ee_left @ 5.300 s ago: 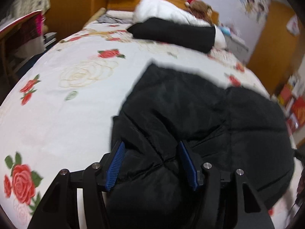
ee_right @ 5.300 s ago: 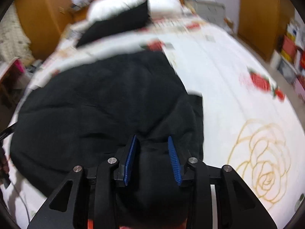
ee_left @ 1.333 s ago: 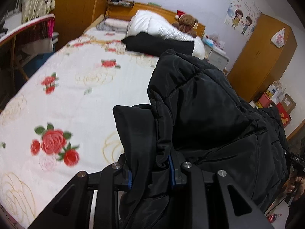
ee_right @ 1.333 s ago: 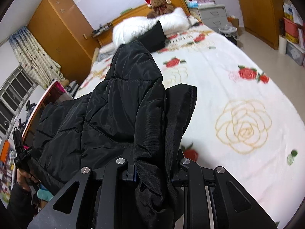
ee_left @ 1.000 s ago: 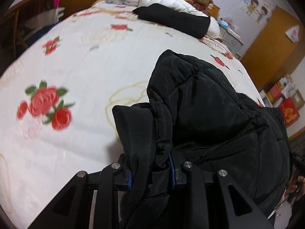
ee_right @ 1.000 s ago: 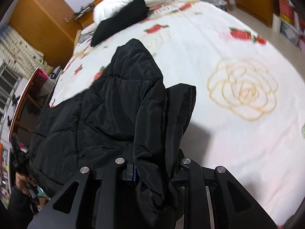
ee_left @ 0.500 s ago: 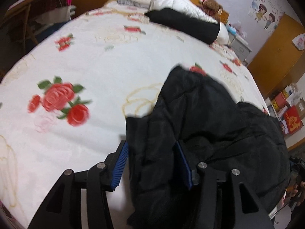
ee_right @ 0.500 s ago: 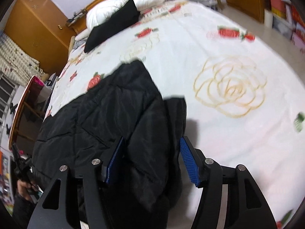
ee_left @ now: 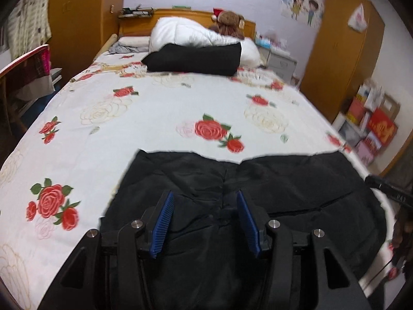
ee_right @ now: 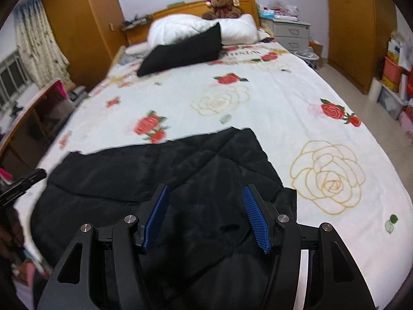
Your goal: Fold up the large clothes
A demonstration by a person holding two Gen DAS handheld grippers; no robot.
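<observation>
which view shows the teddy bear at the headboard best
The right wrist view: the teddy bear sits unobstructed above the white pillow, face and body visible. In the left wrist view the teddy bear is smaller, blurrier and partly hidden behind that pillow.

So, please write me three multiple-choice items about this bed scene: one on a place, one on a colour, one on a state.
1. Where does the black padded jacket lie?
A. on the near end of the rose-printed white bedspread
B. on the pillows
C. on the floor

2. What colour are the ribbed pads of each hand-held gripper?
A. red
B. blue
C. white

3. How are the left hand-held gripper and right hand-held gripper?
A. both shut on the jacket
B. only the left is open
C. both open

Key: 1 A, it lies flat below the fingers; 2 B, blue strips show in both views; 3 C, wide gaps between the pads.
</observation>
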